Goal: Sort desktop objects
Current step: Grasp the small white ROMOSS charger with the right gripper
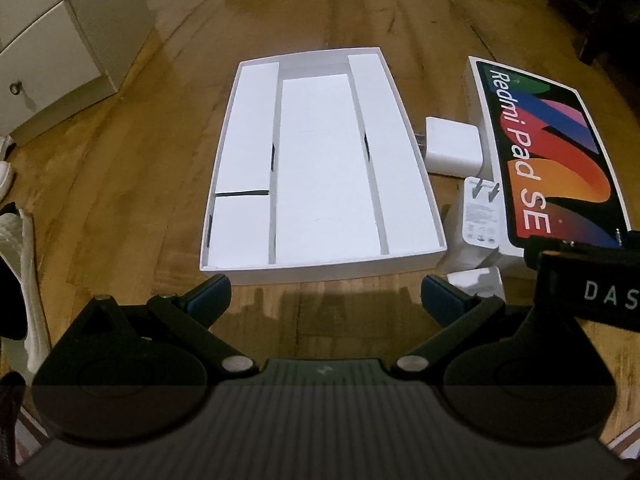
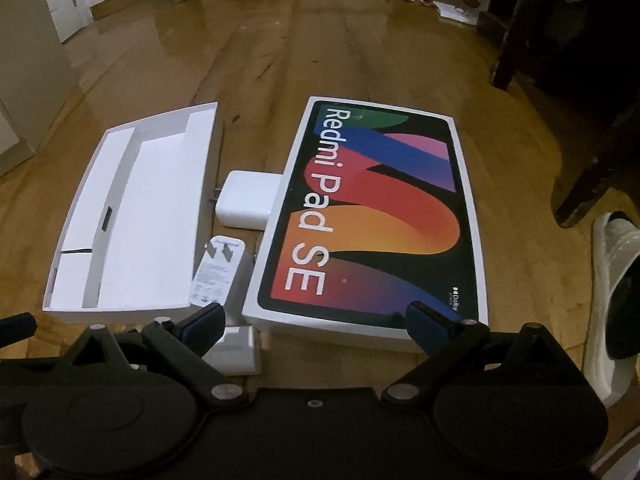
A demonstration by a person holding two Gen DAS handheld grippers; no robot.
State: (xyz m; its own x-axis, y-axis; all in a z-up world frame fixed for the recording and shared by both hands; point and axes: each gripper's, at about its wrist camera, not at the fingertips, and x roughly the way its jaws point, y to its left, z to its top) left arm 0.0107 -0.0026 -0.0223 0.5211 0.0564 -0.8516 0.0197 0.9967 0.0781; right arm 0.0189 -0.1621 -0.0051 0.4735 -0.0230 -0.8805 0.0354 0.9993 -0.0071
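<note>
A: Where do the loose things lie against the two tools?

B: Between the boxes. The white tray box (image 1: pixel 320 160) lies open with its compartments showing bare white card, long axis running away from the left tool (image 1: pixel 324 292), straight ahead of it. The Redmi Pad SE lid (image 2: pixel 372 216) lies face up ahead of the right tool (image 2: pixel 316 320), long axis also running away, its near edge just beyond the fingertips.

A: And the chargers?

B: In the gap between the boxes. The square white charger (image 2: pixel 248 200) lies flat, touching or tucked under the lid's left edge, prongs pointing toward the tray. Nearer, the plug with printed label (image 2: pixel 218 270) lies prongs up, just beside the lid. A third small white block (image 2: pixel 236 346) sits right by the right tool's left finger; probably another adapter, though it is half hidden.

A: Which tool is nearer?

B: The right one, I judge. The gap lies ahead and left of it, but ahead and right of the left tool, which faces the tray squarely.

A: State of the tools?

B: Both spread wide, holding nothing.

A: How far along?

B: Tray bare, pieces beside it on the wooden floor (image 1: pixel 120 200); that fits unpacking or packing alike.
</note>
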